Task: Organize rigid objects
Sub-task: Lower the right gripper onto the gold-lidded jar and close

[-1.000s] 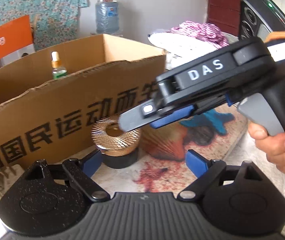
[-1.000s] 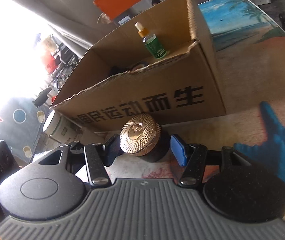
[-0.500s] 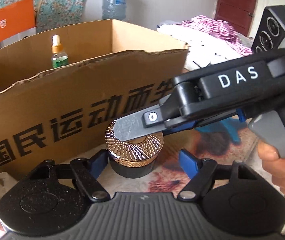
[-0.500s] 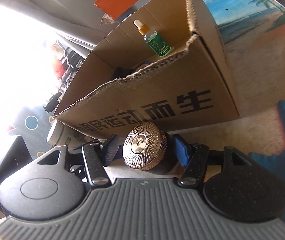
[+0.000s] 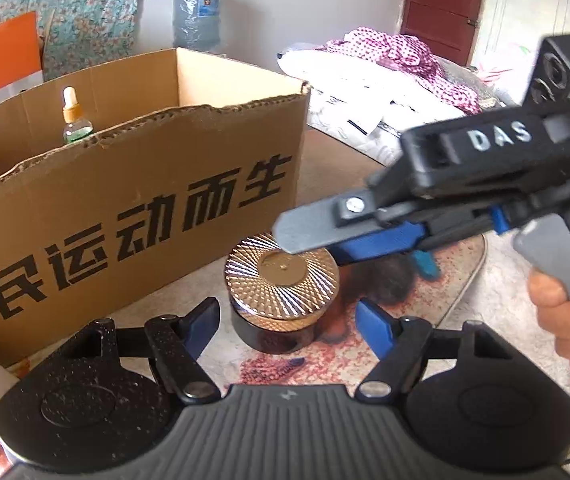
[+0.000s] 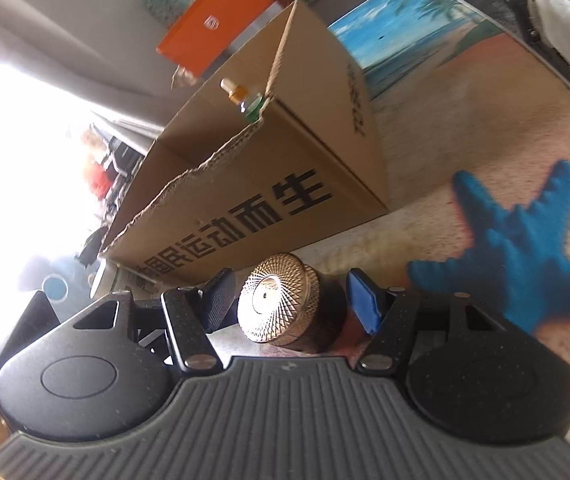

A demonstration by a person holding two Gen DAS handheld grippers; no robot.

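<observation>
We see a dark jar with a ribbed gold lid standing on the beach-print mat, just in front of the printed cardboard box that holds a green dropper bottle. Our left gripper is open, its blue pads flanking the jar without contact. Our right gripper likewise straddles the jar with a gap on each side, its jaws parted.

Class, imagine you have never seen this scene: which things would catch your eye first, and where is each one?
A jar with a gleaming gold lid stands on the table, in front of a big cardboard box with bold black lettering. The right tongs reach over the jar. A blue starfish is printed on the tabletop.
</observation>
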